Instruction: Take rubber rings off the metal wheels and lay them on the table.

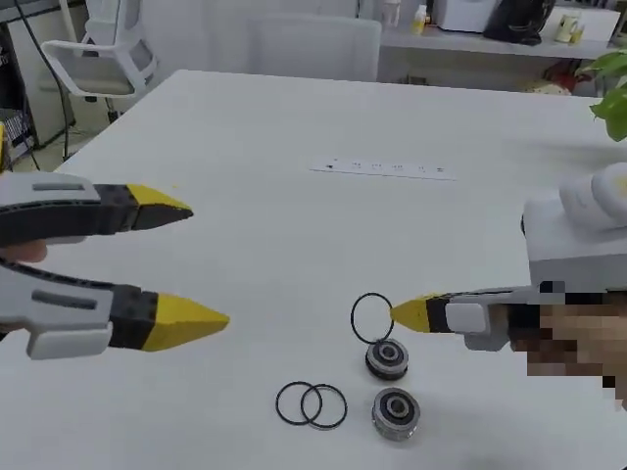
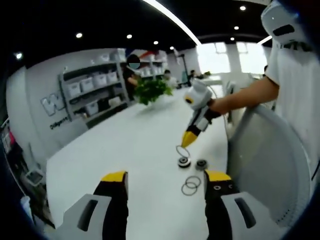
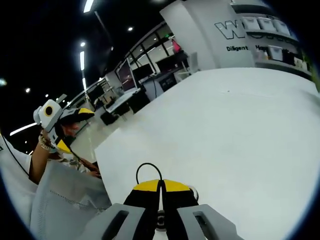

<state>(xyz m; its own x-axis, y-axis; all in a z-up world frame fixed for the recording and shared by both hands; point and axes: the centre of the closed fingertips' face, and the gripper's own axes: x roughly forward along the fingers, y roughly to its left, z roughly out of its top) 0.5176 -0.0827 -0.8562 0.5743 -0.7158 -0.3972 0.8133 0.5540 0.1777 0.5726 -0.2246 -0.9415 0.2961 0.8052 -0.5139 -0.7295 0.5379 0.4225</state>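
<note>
White table (image 1: 294, 196): ring (image 1: 370, 315) is pinched by clenched right gripper (image 1: 400, 314), lower centre; left gripper (image 1: 209, 264) spread, empty. Ring could be dropped onto wheel (image 1: 387, 357) if pinch slips.

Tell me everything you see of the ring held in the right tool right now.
The rubber ring is a thin black loop, round, standing roughly upright off the table. The right tool is shut on its edge, pinching it between the yellow tips. The ring hangs just above the farther metal wheel; I cannot tell whether its lower edge touches that wheel.
</note>
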